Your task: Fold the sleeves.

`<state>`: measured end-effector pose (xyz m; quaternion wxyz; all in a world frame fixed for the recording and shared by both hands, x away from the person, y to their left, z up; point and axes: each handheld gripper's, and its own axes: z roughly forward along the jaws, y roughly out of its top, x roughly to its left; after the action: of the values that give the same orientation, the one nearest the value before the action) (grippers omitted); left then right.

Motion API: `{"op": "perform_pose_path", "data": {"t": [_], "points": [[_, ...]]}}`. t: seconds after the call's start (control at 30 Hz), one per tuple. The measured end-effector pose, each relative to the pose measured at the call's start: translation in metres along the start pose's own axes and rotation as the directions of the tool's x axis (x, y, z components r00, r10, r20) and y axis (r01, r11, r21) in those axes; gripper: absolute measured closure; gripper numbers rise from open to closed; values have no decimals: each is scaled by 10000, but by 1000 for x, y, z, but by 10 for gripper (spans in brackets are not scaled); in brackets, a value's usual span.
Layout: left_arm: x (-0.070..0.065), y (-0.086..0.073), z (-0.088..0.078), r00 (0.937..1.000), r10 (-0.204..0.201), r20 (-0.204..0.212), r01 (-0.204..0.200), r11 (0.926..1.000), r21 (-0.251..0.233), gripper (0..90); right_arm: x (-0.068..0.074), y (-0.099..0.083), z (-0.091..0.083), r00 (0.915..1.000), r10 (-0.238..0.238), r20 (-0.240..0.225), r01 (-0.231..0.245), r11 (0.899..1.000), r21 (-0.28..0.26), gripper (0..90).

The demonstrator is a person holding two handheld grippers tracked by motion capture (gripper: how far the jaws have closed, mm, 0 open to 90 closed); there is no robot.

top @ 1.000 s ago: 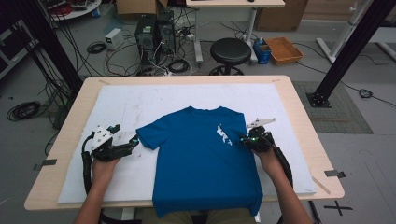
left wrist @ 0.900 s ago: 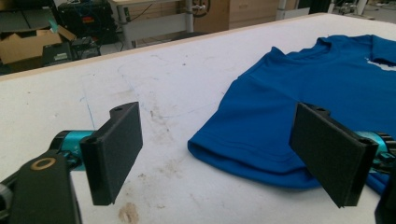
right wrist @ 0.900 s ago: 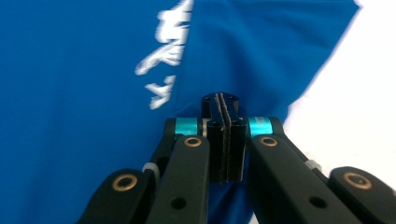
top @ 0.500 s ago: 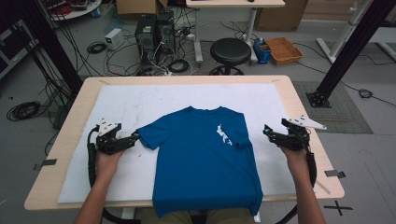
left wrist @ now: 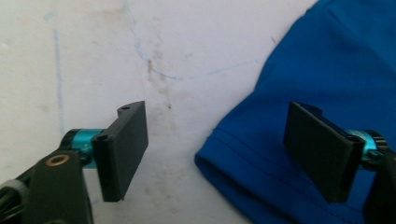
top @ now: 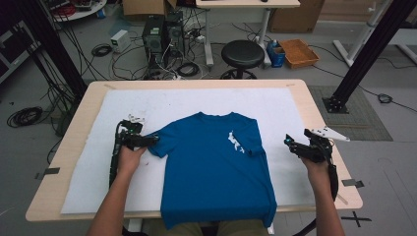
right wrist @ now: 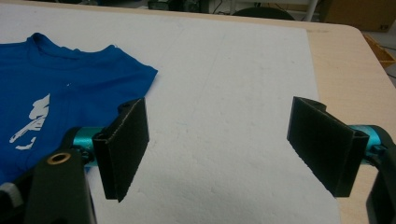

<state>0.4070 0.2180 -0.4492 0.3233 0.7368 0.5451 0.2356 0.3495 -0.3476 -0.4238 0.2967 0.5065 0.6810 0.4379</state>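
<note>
A blue T-shirt (top: 216,167) with a white chest print lies flat on the white mat (top: 295,113), its hem hanging over the near table edge. My left gripper (top: 152,139) is at the shirt's left sleeve. In the left gripper view the left gripper (left wrist: 224,154) has just been closing its jaws, with the sleeve hem (left wrist: 247,163) lying between them and the pads clear of it. My right gripper (top: 289,143) hovers over bare mat to the right of the shirt. Its jaws have just been opening, and the right gripper (right wrist: 219,144) has nothing between them; the shirt (right wrist: 70,79) lies to its left.
The wooden table (top: 319,118) frames the mat on all sides. Beyond the far edge stand a black stool (top: 242,53), computer towers (top: 160,34) and loose cables on the floor. A black frame post (top: 364,54) rises at the right.
My right gripper has let go of the right sleeve, opened, and moved right onto bare mat. My left gripper has moved right up to the left sleeve.
</note>
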Motion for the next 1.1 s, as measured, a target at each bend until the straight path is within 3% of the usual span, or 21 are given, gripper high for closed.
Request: {"op": "perform_pose_path", "data": {"t": [0.13, 0.2, 0.23, 0.37, 0.47, 0.5, 0.6, 0.63, 0.67, 0.7, 0.73, 0.8, 0.83, 0.87, 0.9, 0.93, 0.97, 1.0, 1.03, 1.07, 1.1], "points": [[-1, -2, -1, 9995, -248, -203, 243, 9994, -239, 309, 2, 0, 2, 10000, -56, -5, 56, 10000, 67, 206], [-1, -4, -4, 9999, -97, -126, 93, 9992, -382, 467, 3, 0, 3, 10000, -24, -19, 24, 10000, 53, 206], [-1, -5, -6, 10000, -72, -34, 70, 9989, -455, 616, 4, 0, 2, 10000, 14, -53, -14, 10000, 40, 206], [0, -6, -8, 9999, -97, -34, 96, 9988, -487, 849, 4, 0, 3, 10000, 60, -28, -60, 10000, 19, 206], [-1, -4, -11, 9979, -576, 302, 590, 9970, -491, 872, 3, -1, 3, 10000, 92, -32, -92, 10000, 23, 206], [-1, -4, -11, 9979, -576, 302, 590, 9970, -491, 874, 3, -1, 3, 10000, 92, -32, -92, 10000, 23, 206], [-8, 7, -20, 9915, -715, 1088, 820, 9920, -956, 876, 2, -1, 4, 9999, 138, -5, -138, 9999, 65, 206], [-8, 7, -20, 9915, -715, 1088, 820, 9920, -956, 876, 2, -1, 4, 9999, 138, -5, -138, 9999, 65, 206], [-15, 17, -26, 9842, -736, 1611, 932, 9887, -1174, 876, 3, -1, 4, 9999, 138, -6, -138, 9999, 67, 206], [-15, 17, -26, 9842, -736, 1611, 932, 9887, -1174, 875, 3, -1, 4, 9999, 138, -6, -138, 9999, 67, 206], [-25, 28, -30, 9708, -703, 2296, 997, 9879, -1187, 875, 3, -1, 5, 9999, 127, -15, -127, 9999, 76, 206], [-38, 38, -34, 9611, -535, 2710, 888, 9888, -1196, 875, 4, -1, 6, 9998, 179, -31, -179, 9998, 61, 206], [-38, 38, -34, 9611, -535, 2710, 888, 9888, -1196, 875, 5, -1, 6, 9997, 239, -71, -239, 9997, 79, 206], [-51, 48, -35, 9418, -535, 3319, 969, 9886, -1156, 875, 5, -1, 6, 9996, 268, -106, -266, 9996, 106, 206], [-51, 48, -35, 9418, -535, 3319, 969, 9886, -1156, 875, 6, -1, 7, 9997, 234, -103, -232, 9997, 106, 206], [-64, 56, -33, 9068, -887, 4122, 1442, 9839, -1055, 873, 7, -1, 7, 9998, 166, -90, -165, 9998, 102, 206], [-69, 59, -31, 8867, -1137, 4481, 1803, 9776, -1087, 856, 8, -2, 7, 9999, 130, -114, -128, 9998, 166, 206], [-74, 62, -30, 8782, -1309, 4601, 2067, 9713, -1181, 737, 9, -2, 8, 9999, 46, -112, -44, 9998, 202, 206], [-74, 62, -30, 8782, -1309, 4601, 2067, 9713, -1181, 595, 9, -2, 8, 9999, 46, -112, -44, 9998, 202, 206], [-81, 68, -32, 8863, -1107, 4497, 1961, 9693, -1480, 540, 10, -3, 9, 9999, -32, -121, 35, 9996, 290, 206], [-81, 68, -32, 8863, -1107, 4497, 1961, 9693, -1480, 478, 11, -3, 9, 9999, -85, -127, 89, 9995, 302, 206]]}}
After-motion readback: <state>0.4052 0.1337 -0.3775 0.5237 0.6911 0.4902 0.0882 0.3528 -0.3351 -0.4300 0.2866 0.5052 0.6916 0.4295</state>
